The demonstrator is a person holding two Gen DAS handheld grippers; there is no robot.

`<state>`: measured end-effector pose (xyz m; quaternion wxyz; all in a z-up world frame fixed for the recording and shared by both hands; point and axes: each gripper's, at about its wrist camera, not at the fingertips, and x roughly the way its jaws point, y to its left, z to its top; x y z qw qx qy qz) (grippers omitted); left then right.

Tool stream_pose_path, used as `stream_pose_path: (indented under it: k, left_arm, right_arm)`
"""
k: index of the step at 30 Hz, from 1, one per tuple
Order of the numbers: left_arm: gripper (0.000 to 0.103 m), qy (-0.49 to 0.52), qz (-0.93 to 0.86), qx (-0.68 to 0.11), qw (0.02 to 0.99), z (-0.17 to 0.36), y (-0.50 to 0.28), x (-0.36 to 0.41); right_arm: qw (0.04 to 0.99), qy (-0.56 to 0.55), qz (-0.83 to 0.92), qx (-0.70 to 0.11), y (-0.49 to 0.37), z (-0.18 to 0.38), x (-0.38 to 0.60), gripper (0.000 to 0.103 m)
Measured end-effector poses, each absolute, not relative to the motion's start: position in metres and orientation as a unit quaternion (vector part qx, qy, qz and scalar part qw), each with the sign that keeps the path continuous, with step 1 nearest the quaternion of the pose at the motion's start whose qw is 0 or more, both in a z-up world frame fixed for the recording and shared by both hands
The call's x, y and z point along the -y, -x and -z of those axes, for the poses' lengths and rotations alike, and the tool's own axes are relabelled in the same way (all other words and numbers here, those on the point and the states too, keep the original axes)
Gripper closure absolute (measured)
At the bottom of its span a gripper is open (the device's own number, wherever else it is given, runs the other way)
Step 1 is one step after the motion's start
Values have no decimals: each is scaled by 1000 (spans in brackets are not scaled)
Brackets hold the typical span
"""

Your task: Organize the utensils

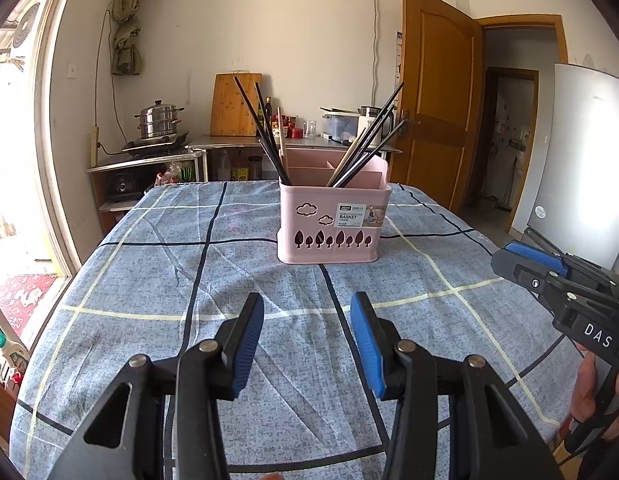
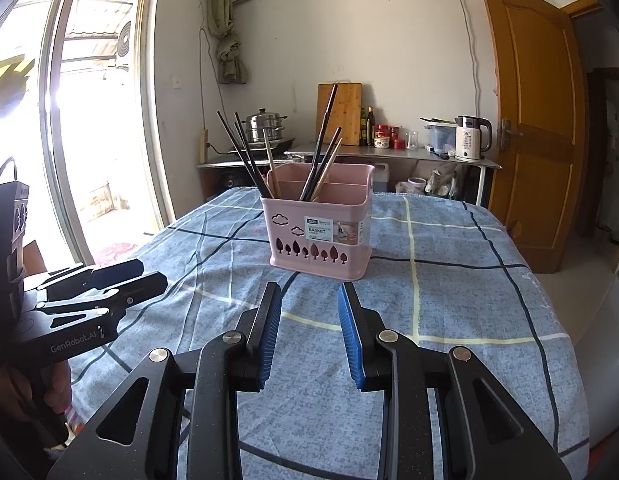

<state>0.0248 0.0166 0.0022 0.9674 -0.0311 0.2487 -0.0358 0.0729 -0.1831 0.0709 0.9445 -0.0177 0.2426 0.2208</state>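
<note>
A home kitchen. At twelve o'clock a steel counter [image 2: 389,154] carries a steamer pot [image 2: 265,124], cutting board [image 2: 341,114], sauce bottles [image 2: 367,126] and kettle [image 2: 471,138]. A fridge [image 1: 585,160] stands at three o'clock.

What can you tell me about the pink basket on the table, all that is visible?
The pink basket looks like plastic, with rounded corners, cloud and tree cut-outs and a label reading BASKET on its front. Inner walls divide it into compartments. It stands upright on the checked blue tablecloth. Black chopsticks and a few wooden ones lean out of it in two bunches. Neither gripper touches it.

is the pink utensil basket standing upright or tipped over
Upright: the pink plastic basket sits flat on the checked tablecloth, chopsticks leaning out its open top.
</note>
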Motion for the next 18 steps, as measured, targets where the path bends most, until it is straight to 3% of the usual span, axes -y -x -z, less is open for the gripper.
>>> stream_pose_path:
  k: [18]
  left_arm:
    - [56, 28, 33, -248, 968, -1, -27, -16]
  right_arm:
    - [942, 17, -223, -249, -75, -69, 183, 72]
